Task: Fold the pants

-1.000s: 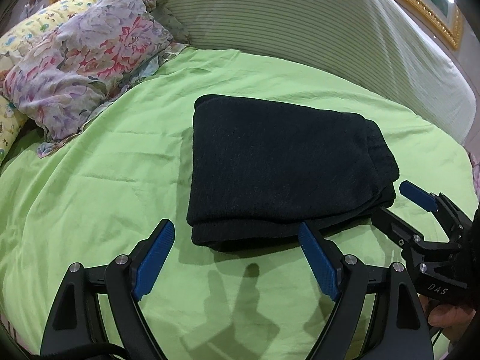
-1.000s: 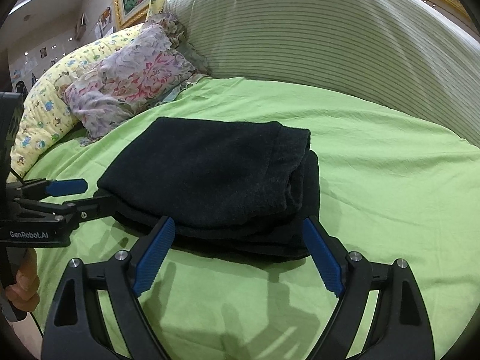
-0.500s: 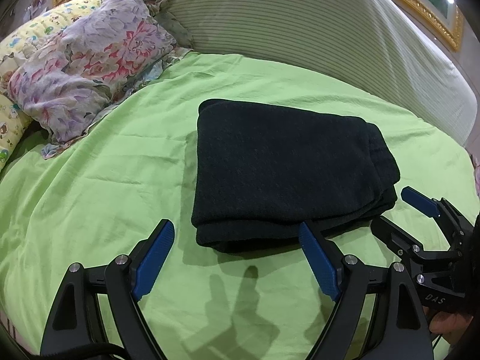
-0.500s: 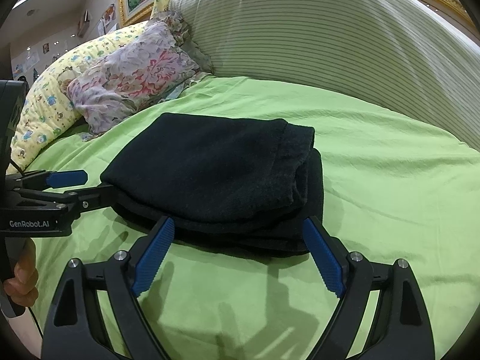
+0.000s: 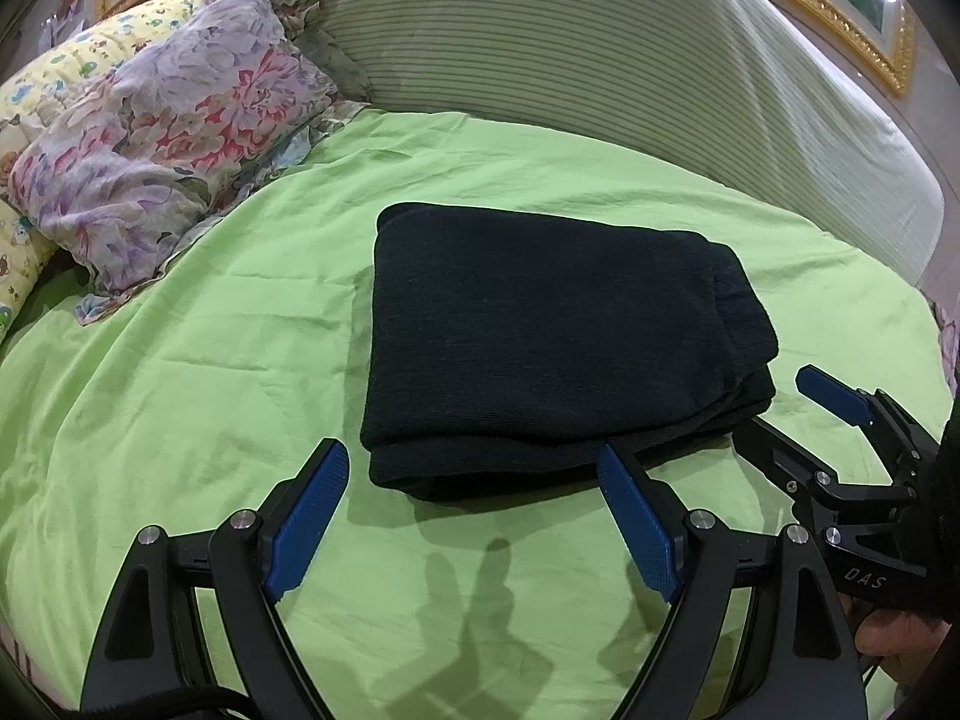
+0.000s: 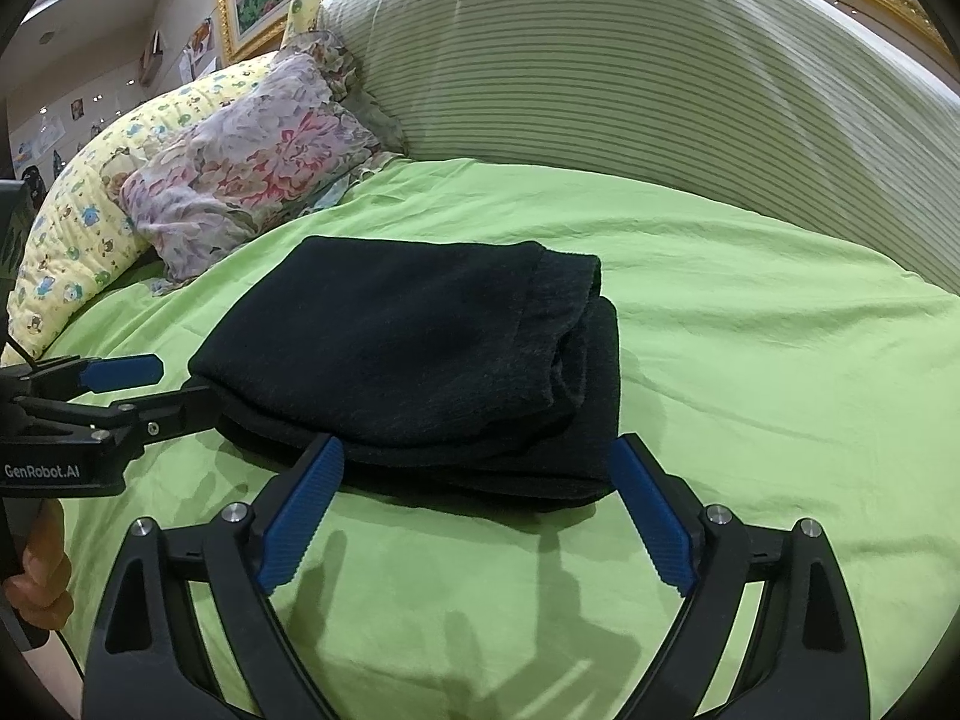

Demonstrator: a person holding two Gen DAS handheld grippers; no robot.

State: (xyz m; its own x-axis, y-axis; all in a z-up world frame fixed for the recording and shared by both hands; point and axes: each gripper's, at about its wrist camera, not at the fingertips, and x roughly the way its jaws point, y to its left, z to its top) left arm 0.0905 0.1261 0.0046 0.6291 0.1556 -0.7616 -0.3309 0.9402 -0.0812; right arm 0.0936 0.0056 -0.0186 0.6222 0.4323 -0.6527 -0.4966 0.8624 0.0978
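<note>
Nearest in the left wrist view, the left gripper (image 5: 474, 480) hangs just above the green bedsheet (image 5: 198, 396) with its blue-padded fingers (image 5: 309, 516) spread wide and nothing between them. Its shadow falls on the sheet directly beneath. The right gripper (image 6: 477, 477) sits in the same way in its own view: fingers (image 6: 303, 516) far apart, holding nothing, shadow on the sheet below.

Just ahead of both sets of fingertips lies the pair of black pants (image 5: 540, 336), folded into a thick rectangular stack flat on the sheet. The near edge of the stack, where several layers show, lies just beyond the fingertips of each gripper; whether any pad touches the cloth cannot be told. In the right wrist view the pants (image 6: 420, 354) show a rolled, layered end on the right side of the stack.

To the right of the left gripper, the right gripper (image 5: 780, 414) appears at the stack's right corner, one finger running close beside the cloth. To the left of the right gripper, the left gripper (image 6: 174, 387) reaches toward the stack's left corner in the same way.

Farther off to the left rests a floral pillow (image 5: 156, 138), with a yellow patterned pillow (image 6: 78, 228) behind it. Beyond the pants rises a striped padded headboard (image 5: 600, 60), and above it gold picture frames (image 5: 840, 6).
</note>
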